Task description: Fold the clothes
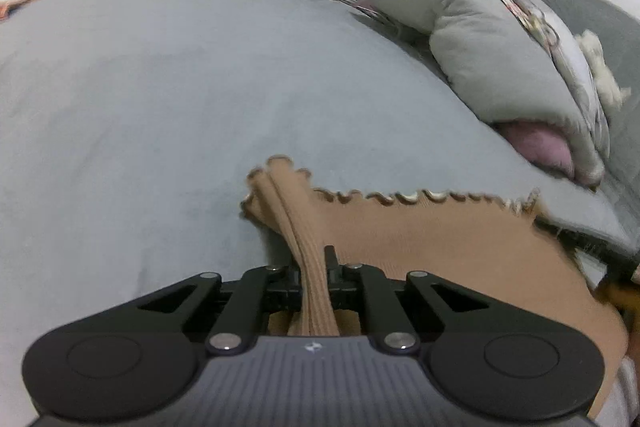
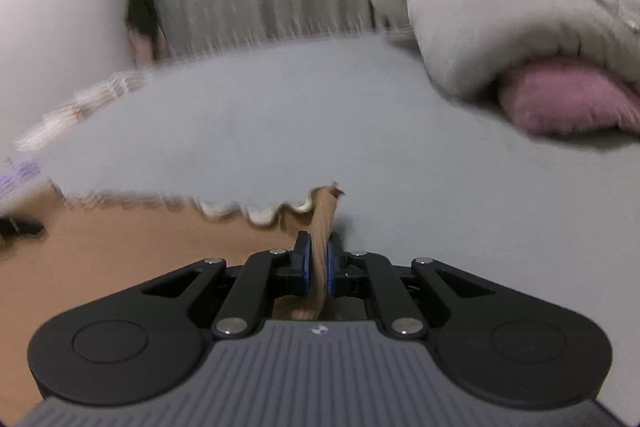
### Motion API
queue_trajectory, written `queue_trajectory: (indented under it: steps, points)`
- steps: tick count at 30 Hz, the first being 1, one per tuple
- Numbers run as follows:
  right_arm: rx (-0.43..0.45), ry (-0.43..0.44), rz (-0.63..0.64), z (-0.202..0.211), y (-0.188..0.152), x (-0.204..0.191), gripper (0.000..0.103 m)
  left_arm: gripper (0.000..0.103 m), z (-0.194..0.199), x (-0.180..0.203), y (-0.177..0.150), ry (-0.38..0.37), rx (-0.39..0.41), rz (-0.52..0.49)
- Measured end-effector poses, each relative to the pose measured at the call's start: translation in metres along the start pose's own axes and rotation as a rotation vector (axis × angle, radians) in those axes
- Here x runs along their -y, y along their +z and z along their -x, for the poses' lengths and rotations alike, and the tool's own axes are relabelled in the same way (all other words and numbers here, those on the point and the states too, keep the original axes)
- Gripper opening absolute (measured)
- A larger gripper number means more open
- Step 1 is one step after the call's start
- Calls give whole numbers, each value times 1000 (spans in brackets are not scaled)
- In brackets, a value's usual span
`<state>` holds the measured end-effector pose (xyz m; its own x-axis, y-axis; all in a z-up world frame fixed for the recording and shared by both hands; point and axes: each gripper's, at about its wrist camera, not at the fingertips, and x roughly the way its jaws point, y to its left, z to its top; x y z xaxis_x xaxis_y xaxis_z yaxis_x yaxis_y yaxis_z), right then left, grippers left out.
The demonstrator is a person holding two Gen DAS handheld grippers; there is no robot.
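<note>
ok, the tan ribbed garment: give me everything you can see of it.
The tan ribbed garment is a knit in a light brown, with a wavy scalloped hem trimmed in cream. It lies spread on the grey bed sheet. Two bunched corners are lifted off the sheet: the left gripper has its jaws shut on one pinched fold, and the right gripper has its jaws shut on the other. The hem runs between the two grips. The rest is out of frame.
</note>
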<state>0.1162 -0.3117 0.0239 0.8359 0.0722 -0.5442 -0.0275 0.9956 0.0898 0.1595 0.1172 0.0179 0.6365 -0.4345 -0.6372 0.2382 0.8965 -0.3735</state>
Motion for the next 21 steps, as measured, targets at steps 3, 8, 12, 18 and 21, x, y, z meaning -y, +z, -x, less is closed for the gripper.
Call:
queue_trajectory:
  steps: [3, 8, 12, 18, 21]
  points:
    - [26, -50, 15, 5, -1, -3, 17, 13, 2, -8, -3, 9, 21, 71]
    - [110, -131, -211, 55, 6, 30, 54, 22, 63, 3, 5, 209, 182, 84]
    - [111, -66, -305, 116, 22, 54, 65, 23, 130, -2, 7, 223, 222, 111]
    - [-123, 131, -237, 173, -30, 45, 70, 39, 190, 30, -68, 125, 190, 116]
    - [-165, 161, -297, 173, -47, 45, 70, 39, 178, 49, -96, 130, 157, 76]
